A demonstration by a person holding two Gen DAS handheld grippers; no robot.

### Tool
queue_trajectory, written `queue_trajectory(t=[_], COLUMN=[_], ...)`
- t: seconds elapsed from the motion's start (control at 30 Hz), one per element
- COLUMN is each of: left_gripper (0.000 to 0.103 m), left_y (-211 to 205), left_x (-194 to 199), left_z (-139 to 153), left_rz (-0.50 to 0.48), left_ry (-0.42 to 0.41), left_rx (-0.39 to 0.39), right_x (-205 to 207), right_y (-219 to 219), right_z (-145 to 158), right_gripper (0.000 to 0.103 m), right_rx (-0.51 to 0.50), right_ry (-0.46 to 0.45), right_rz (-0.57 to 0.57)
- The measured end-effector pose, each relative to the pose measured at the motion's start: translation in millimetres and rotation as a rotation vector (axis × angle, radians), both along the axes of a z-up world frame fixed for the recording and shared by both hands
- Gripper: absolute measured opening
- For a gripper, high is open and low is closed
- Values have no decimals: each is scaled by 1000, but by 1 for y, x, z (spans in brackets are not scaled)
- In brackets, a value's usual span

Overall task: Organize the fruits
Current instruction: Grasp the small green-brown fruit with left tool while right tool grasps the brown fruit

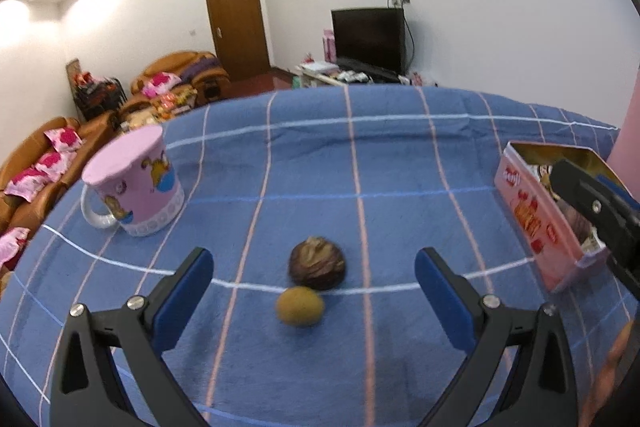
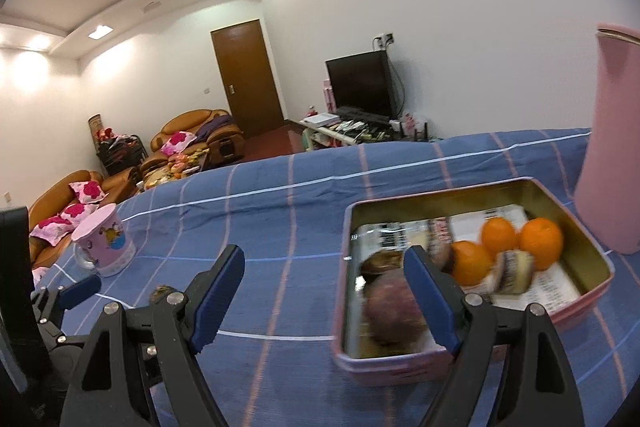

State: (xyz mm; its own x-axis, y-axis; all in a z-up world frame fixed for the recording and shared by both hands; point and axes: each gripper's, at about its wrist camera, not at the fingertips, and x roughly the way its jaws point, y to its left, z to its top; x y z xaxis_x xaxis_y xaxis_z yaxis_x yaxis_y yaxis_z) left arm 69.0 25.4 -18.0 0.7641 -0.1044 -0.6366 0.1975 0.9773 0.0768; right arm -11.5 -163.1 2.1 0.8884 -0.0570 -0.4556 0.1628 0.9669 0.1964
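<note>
On the blue checked cloth [image 1: 304, 179] lie a dark brown round fruit [image 1: 317, 267] and, just in front of it, a small yellow-green fruit [image 1: 300, 306]. My left gripper [image 1: 314, 255] hangs open over them, one finger on each side, touching neither. The pink tin [image 2: 440, 197] at the right holds three oranges [image 2: 542, 241], a reddish-purple fruit [image 2: 390, 307] and some dark, blurred pieces. Empty and open, my right gripper [image 2: 324, 255] hovers at the tin's near left corner, with its right finger over the tin. The tin [image 1: 532, 223] also shows in the left wrist view.
An upturned pink mug [image 1: 136, 183] stands at the left of the table. A tall pink container [image 2: 608, 147] stands just right of the tin. One finger of the left gripper [image 2: 80, 287] shows at the left edge of the right wrist view. Sofas and a TV lie beyond.
</note>
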Motion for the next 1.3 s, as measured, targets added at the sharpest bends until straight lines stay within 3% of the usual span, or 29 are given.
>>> queue_trajectory(t=[0.13, 0.3, 0.5, 0.7, 0.73, 0.8, 0.97, 1.17, 1.23, 1.3], left_gripper=[103, 101, 88, 56, 44, 30, 30, 30, 30, 30], left_y=[21, 32, 19, 30, 31, 33, 54, 84, 89, 93], left_x=[8, 14, 21, 24, 24, 24, 28, 32, 32, 35], left_z=[-10, -22, -30, -29, -29, -28, -23, -10, -10, -12], left_rz=[-23, -58, -70, -87, -90, -82, 13, 186, 225, 251], left_ry=[93, 171, 201, 221, 222, 216, 196, 72, 59, 68], left_rx=[-22, 9, 78, -4, -13, -15, -67, -58, -47, -44], right_x=[9, 22, 28, 32, 33, 34, 43, 68, 77, 87], right_y=[18, 35, 36, 37, 39, 42, 58, 95, 111, 128], right_z=[-2, -5, -9, -12, -12, -12, -15, -25, -28, -32], right_gripper=[83, 83, 83, 83, 83, 83, 83, 83, 81, 73], right_rx=[7, 25, 69, 80, 76, 72, 52, 36, 16, -16], right_ry=[11, 35, 53, 83, 86, 91, 130, 218, 250, 288], right_rz=[32, 62, 88, 112, 118, 131, 189, 302, 339, 361])
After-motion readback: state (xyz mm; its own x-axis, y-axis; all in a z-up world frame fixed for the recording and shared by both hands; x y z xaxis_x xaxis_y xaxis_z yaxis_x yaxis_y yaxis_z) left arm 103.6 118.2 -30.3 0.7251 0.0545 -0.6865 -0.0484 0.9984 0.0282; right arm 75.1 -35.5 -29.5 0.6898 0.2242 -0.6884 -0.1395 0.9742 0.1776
